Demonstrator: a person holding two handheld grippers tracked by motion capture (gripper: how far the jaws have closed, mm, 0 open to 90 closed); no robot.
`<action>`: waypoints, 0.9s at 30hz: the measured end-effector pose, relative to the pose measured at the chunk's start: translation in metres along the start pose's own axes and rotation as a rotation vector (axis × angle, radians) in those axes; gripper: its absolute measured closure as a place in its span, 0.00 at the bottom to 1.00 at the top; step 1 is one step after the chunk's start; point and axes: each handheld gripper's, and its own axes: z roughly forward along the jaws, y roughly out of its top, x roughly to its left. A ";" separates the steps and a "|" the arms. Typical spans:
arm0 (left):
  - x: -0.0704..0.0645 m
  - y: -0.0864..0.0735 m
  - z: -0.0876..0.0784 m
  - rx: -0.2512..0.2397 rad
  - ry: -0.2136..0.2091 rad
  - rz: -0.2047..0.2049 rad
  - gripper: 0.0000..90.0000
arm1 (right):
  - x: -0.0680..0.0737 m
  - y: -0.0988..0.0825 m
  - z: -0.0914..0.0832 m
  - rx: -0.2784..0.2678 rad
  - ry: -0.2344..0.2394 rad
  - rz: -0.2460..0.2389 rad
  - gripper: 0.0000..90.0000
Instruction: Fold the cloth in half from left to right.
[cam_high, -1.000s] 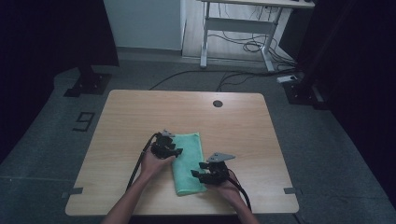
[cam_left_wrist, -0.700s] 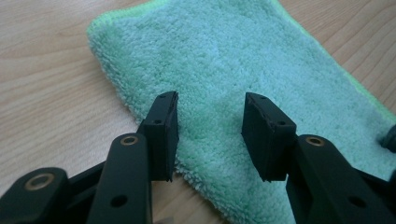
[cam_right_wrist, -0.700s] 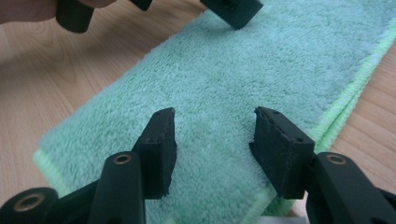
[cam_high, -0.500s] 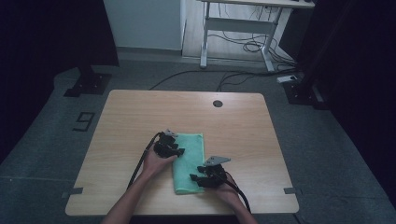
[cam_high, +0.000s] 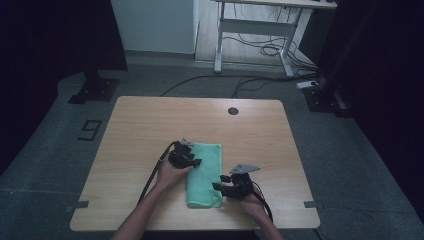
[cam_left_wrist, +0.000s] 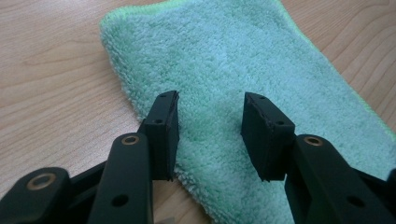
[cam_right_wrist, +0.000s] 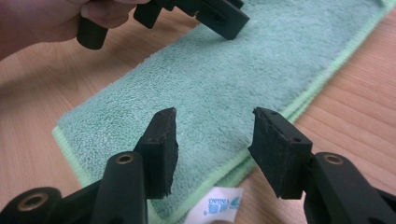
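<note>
At lower centre of the high view, the folded green towel (cam_high: 205, 173) lies flat on the bench (cam_high: 150, 125) between the spread left tool (cam_high: 196, 162) and spread right tool (cam_high: 216, 186), which should pinch matching edge layers squarely to fold cleanly.

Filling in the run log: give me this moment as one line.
thing: folded green towel on table | left gripper: open, jaws over towel | right gripper: open, at towel's edge | white label showing
</note>
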 end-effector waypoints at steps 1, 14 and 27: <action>0.000 0.000 0.000 -0.001 -0.001 -0.001 0.62 | 0.002 0.001 0.002 0.011 -0.005 -0.015 0.54; -0.001 -0.002 0.000 -0.016 0.008 -0.012 0.62 | 0.030 -0.011 0.006 0.023 0.038 -0.079 0.55; -0.001 -0.003 0.000 -0.025 0.007 -0.015 0.62 | 0.028 -0.022 -0.005 0.058 -0.087 -0.124 0.54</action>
